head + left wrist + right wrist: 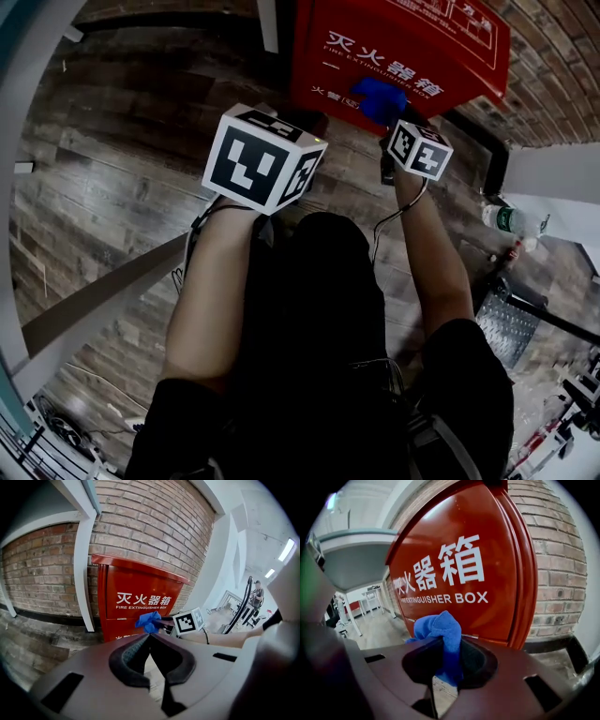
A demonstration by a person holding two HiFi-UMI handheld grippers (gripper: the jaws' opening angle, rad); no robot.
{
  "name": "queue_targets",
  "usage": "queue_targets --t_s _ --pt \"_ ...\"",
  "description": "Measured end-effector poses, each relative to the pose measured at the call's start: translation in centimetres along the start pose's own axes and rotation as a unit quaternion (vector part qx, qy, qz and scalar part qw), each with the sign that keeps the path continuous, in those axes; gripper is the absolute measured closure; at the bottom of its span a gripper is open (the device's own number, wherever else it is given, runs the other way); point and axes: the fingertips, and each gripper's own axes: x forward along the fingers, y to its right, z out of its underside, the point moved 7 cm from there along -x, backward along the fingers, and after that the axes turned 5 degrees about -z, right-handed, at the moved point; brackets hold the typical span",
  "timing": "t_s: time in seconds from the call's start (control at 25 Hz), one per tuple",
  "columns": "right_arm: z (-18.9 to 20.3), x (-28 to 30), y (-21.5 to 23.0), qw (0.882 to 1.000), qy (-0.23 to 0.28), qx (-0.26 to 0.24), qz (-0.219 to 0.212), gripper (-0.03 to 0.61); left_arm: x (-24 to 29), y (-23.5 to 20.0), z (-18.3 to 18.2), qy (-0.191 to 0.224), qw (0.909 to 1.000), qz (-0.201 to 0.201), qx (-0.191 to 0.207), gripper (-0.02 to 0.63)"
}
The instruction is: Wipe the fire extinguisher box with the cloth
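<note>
A red brick wall (140, 522) with dark skirting (47, 615) rises behind a white post (83, 573) over a worn wood-plank floor (112, 178), with a ceiling strip light (285, 550) and white tables (370, 594) farther off.

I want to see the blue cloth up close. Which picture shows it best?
The right gripper view: the blue cloth is big and close, pinched between the right gripper's jaws. The head view shows just a small blue bunch by the red box. The left gripper view shows it small and far away.
</note>
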Motion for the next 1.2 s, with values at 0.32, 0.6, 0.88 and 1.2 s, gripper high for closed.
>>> queue_targets --t_s 0.32,0.6,0.88,1.2 --pt "-6.1 -4.1 -1.6 0.997 0.069 -0.013 -0.027 0.489 -0.3 -1.9 -0.2 -0.003 0.9996 -0.027 -0.005 0.606" --pt "-9.5 -7.0 -2.6 0.993 0.116 -0.021 -0.022 0.489 -1.0 -3.4 0.5 -0.003 0.9991 -0.039 -0.014 0.606" --pt "-11.3 -8.9 -3.1 0.989 0.144 -0.017 -0.005 0.489 -0.3 -3.3 0.4 -0.003 0.9996 -0.023 -0.014 0.606" --pt "-10.7 -10.4 -1.0 0.987 0.155 -0.005 0.034 0.489 1.0 -1.8 -0.8 0.005 0.9999 0.008 -0.013 0.606"
